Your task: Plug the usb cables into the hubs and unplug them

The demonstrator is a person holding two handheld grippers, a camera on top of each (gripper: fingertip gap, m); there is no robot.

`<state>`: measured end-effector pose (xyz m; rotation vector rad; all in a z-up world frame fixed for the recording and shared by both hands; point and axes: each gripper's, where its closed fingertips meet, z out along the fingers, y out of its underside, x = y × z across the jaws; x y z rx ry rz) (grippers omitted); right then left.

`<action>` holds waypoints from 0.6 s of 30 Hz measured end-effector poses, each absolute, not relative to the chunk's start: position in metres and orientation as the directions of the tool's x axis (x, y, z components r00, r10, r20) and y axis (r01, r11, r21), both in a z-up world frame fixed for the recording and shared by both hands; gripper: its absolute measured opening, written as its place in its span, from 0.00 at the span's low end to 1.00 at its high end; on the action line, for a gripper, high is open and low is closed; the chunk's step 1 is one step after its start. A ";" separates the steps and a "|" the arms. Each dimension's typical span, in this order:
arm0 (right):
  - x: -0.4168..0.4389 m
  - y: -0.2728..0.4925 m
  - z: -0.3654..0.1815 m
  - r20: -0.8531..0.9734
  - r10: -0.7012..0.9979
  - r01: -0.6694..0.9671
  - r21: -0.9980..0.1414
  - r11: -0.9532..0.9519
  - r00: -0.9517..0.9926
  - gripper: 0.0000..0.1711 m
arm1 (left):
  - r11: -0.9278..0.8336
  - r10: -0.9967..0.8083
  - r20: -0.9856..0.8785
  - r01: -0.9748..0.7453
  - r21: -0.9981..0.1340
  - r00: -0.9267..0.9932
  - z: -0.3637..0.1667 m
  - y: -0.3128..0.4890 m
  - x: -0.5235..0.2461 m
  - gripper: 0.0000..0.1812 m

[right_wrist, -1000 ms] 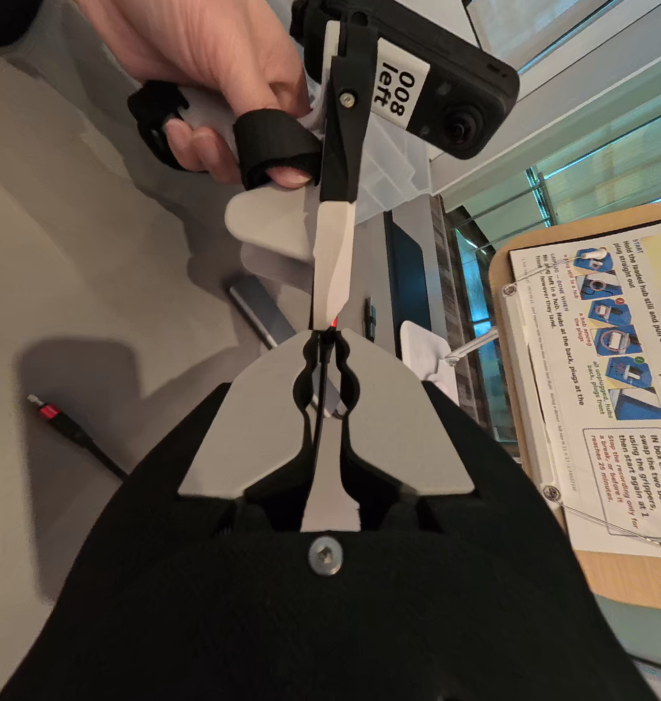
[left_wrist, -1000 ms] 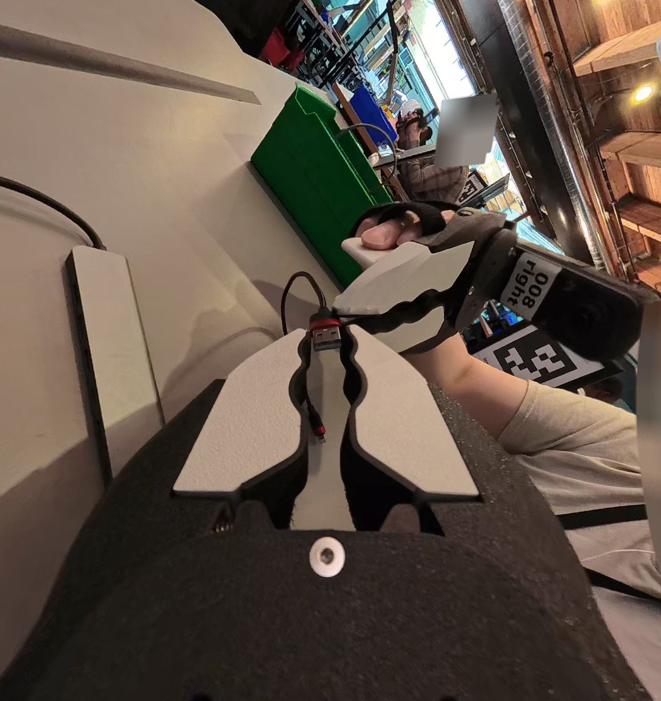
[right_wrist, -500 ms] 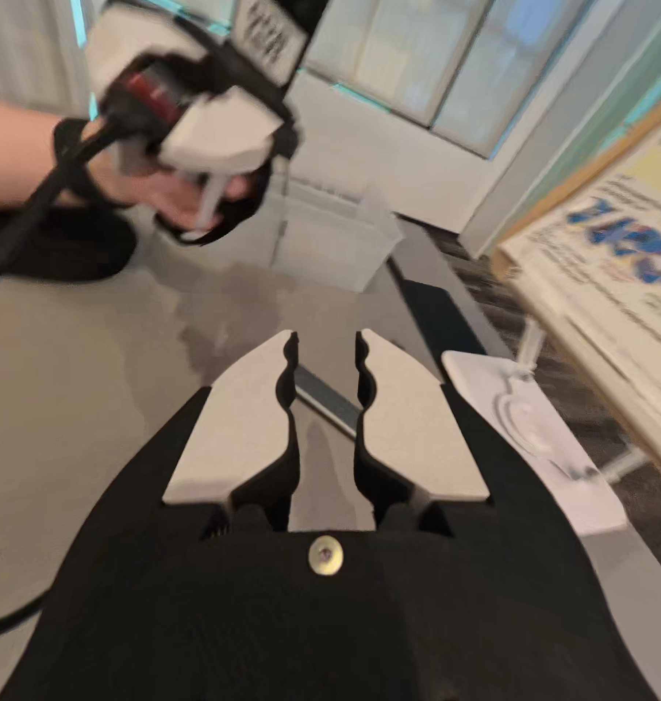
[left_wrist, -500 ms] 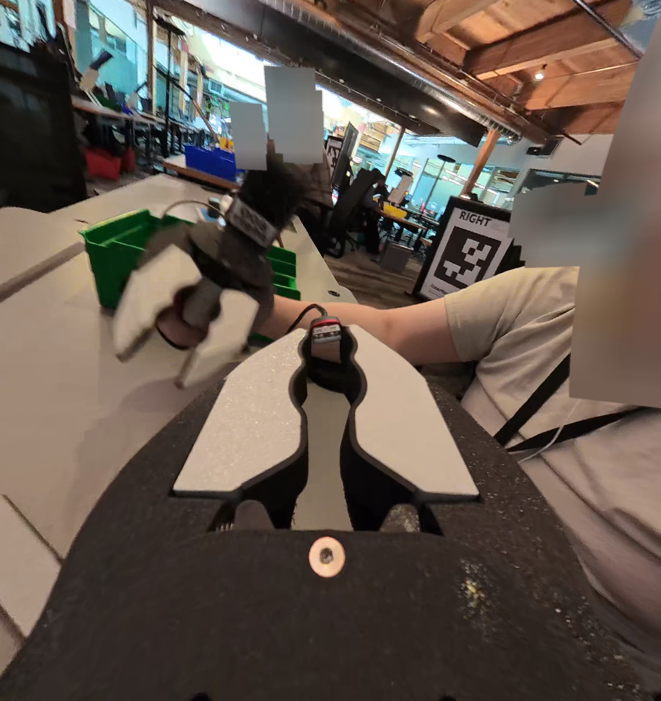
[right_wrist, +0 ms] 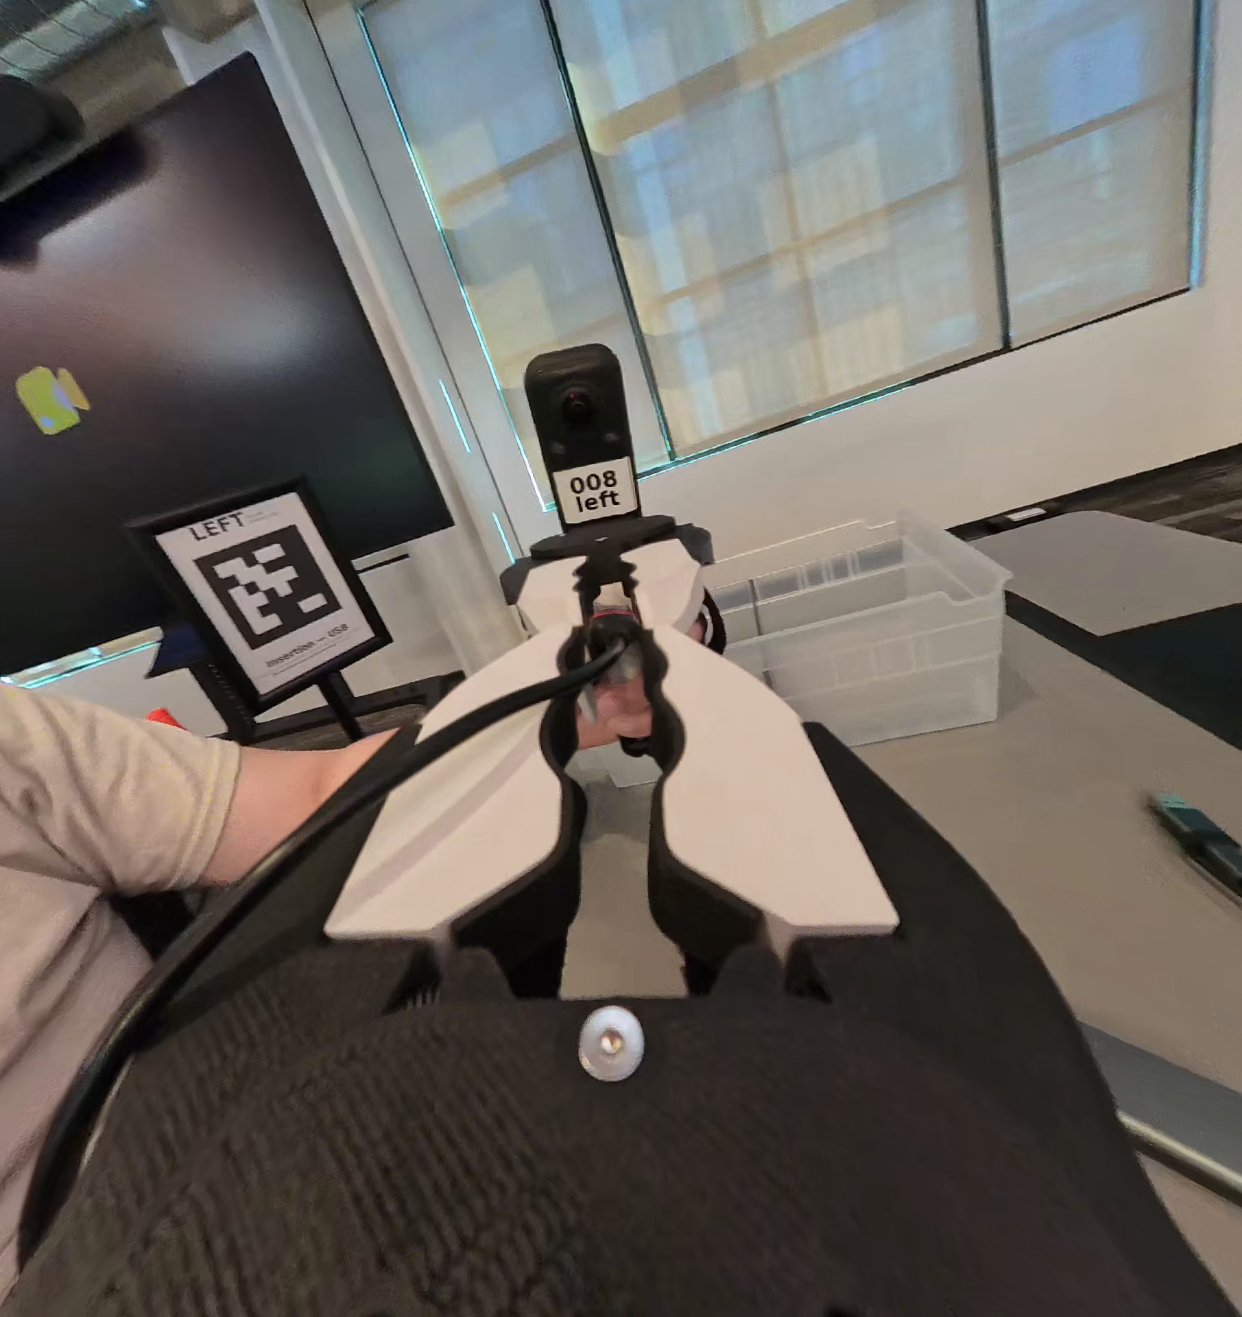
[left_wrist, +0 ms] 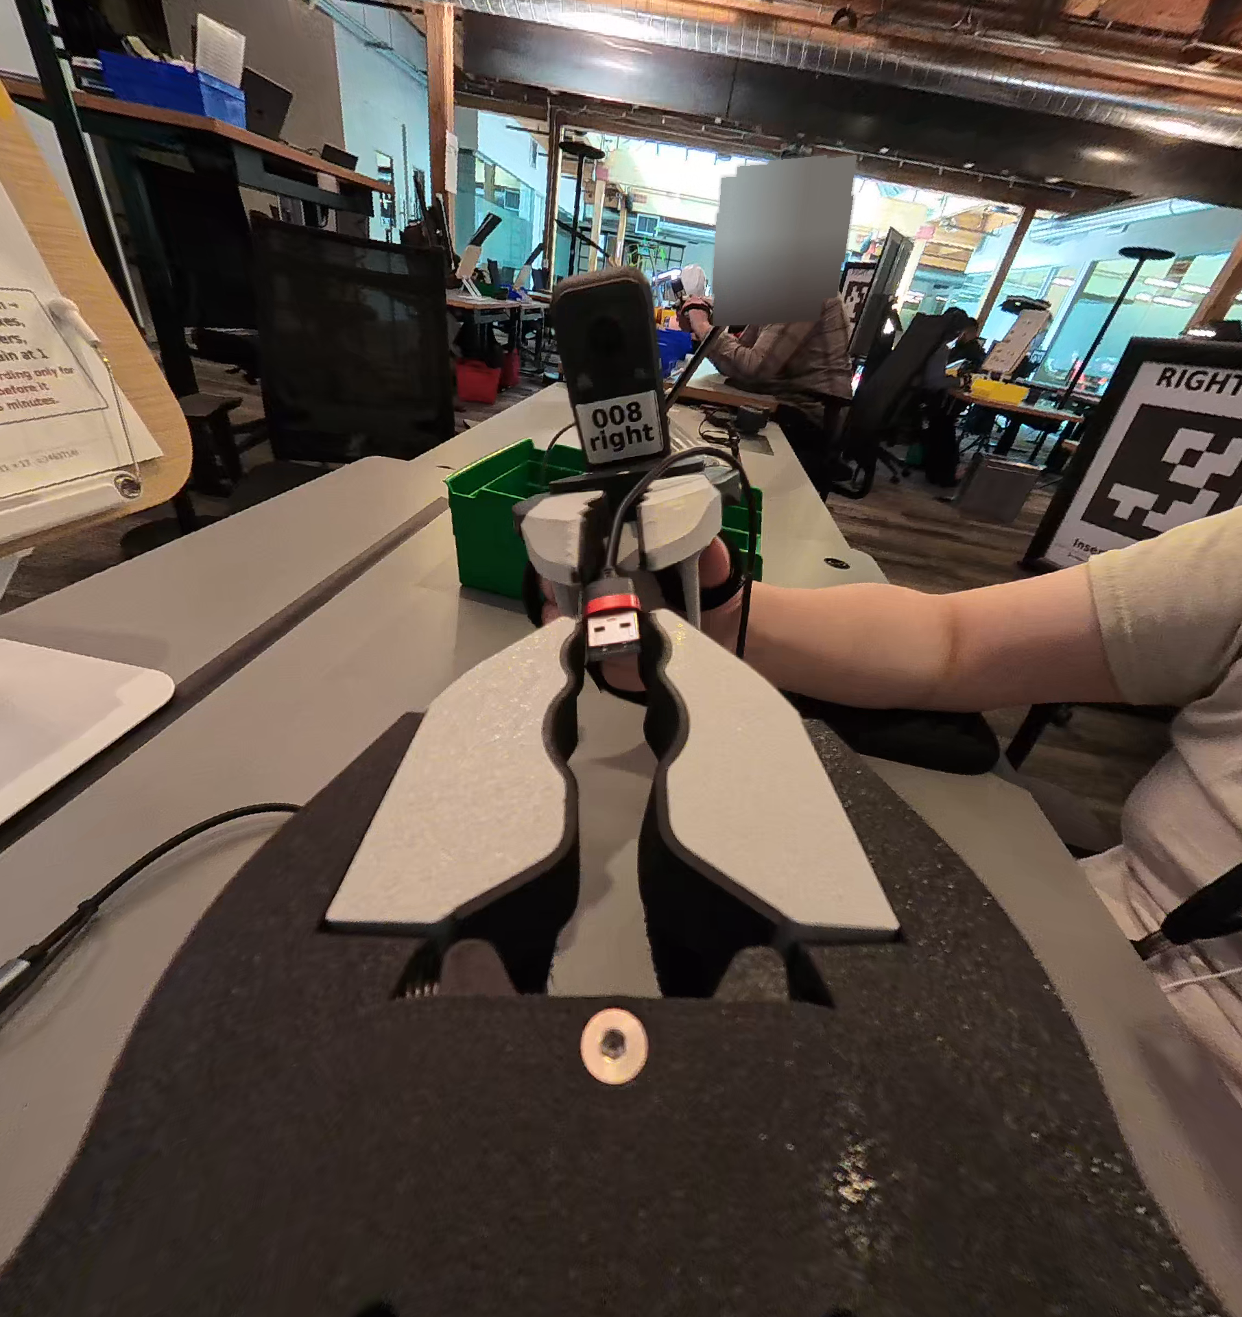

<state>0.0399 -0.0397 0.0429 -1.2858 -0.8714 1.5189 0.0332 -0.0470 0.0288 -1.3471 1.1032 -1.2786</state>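
Currently my left tongs (left_wrist: 612, 645) pinch the red-collared usb plug (left_wrist: 612, 627) at the tips, contacts facing me; right tongs (right_wrist: 607, 659) closed on its cable (right_wrist: 404, 755), both raised above desk (left_wrist: 261, 627), probably to reorient it.

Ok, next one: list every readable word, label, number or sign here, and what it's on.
Writing isn't copied out here; these things bear it:
Left-view camera label, white, legible.
Right-view camera label, white, legible.
Left-view marker sign, framed, cut off.
Right-view marker sign, framed, small print blurred.
Instruction sheet, on wooden board, cut off.
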 end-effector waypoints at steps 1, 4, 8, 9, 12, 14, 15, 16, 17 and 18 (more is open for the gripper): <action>0.040 -0.039 0.042 -0.307 0.952 -0.201 -0.932 -0.302 -0.005 0.09 | -0.152 -0.987 0.151 -0.005 -0.988 0.050 0.028 -0.047 0.034 0.07; 0.040 -0.038 0.039 -0.285 0.958 -0.165 -0.946 -0.279 0.015 0.09 | -0.162 -0.986 0.162 -0.005 -0.987 0.043 0.027 -0.046 0.034 0.07; 0.039 -0.040 0.036 -0.294 0.956 -0.133 -0.947 -0.291 0.004 0.05 | -0.148 -0.988 0.147 -0.023 -0.989 0.049 0.025 -0.047 0.036 0.07; 0.039 -0.040 0.035 -0.296 0.955 -0.134 -0.947 -0.293 0.001 0.03 | -0.145 -0.988 0.143 -0.027 -0.989 0.053 0.024 -0.047 0.036 0.07; 0.040 -0.039 0.031 -0.256 0.966 -0.105 -0.962 -0.252 0.021 0.03 | -0.164 -0.985 0.163 -0.030 -0.986 0.053 0.021 -0.046 0.037 0.08; 0.041 -0.039 0.032 -0.168 0.984 -0.088 -0.983 -0.162 0.064 0.03 | -0.226 -0.974 0.226 0.001 -0.974 0.016 0.022 -0.047 0.038 0.11; 0.042 -0.038 0.032 -0.104 0.990 -0.079 -0.992 -0.097 0.095 0.03 | -0.273 -0.962 0.272 0.025 -0.962 -0.012 0.024 -0.047 0.038 0.13; 0.044 -0.038 0.032 -0.031 0.992 -0.067 -0.998 -0.023 0.125 0.03 | -0.321 -0.947 0.319 0.047 -0.946 -0.044 0.026 -0.047 0.037 0.15; 0.045 -0.037 0.033 0.031 0.987 -0.055 -0.998 0.040 0.155 0.03 | -0.368 -0.929 0.363 0.065 -0.927 -0.076 0.028 -0.047 0.036 0.17; 0.046 -0.037 0.033 0.071 0.982 -0.046 -0.996 0.080 0.175 0.03 | -0.410 -0.910 0.402 0.075 -0.909 -0.101 0.029 -0.046 0.035 0.17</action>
